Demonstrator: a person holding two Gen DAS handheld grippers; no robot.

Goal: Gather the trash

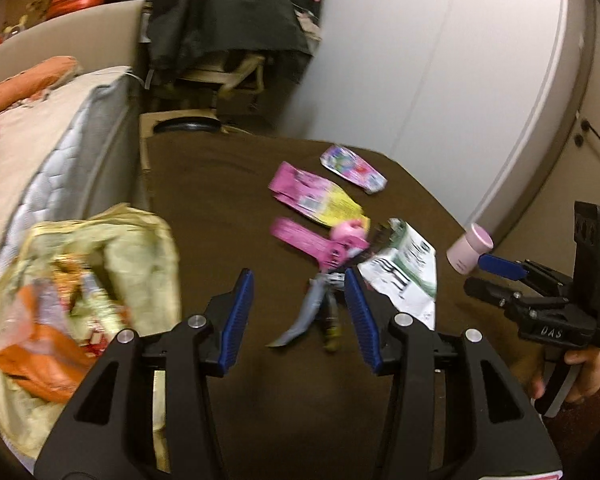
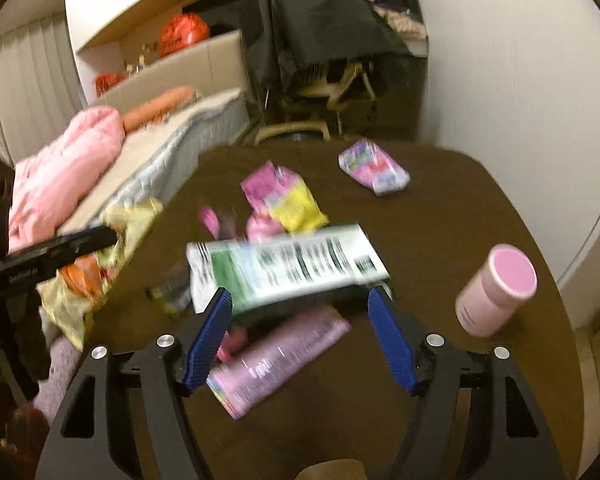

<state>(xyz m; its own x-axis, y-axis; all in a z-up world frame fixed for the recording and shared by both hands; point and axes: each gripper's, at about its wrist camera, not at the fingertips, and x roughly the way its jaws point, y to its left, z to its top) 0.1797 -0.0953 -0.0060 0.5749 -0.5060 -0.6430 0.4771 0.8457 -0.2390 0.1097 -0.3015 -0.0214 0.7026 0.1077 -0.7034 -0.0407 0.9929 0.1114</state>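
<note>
Several wrappers lie on the brown table (image 1: 228, 208): a pink one (image 1: 300, 236), a pink-and-yellow one (image 1: 320, 196), a colourful one (image 1: 352, 168), a white-and-green package (image 1: 404, 276) and a small grey scrap (image 1: 312, 312). My left gripper (image 1: 297, 276) is open above the table with nothing between its pads, the grey scrap just beyond them. A yellowish trash bag (image 1: 100, 264) holding wrappers sits at the left. My right gripper (image 2: 300, 294) is open; a lilac wrapper (image 2: 276, 360) lies between its fingers without touching the pads, and the white-and-green package (image 2: 284, 268) is just past the tips.
A pale pink cylinder (image 2: 496, 292) stands near the table's right edge. A bed (image 1: 40, 128) with pink bedding (image 2: 64, 168) runs along the left. A chair draped in dark cloth (image 2: 320, 32) is behind the table. A hand (image 1: 580, 376) holds the right gripper.
</note>
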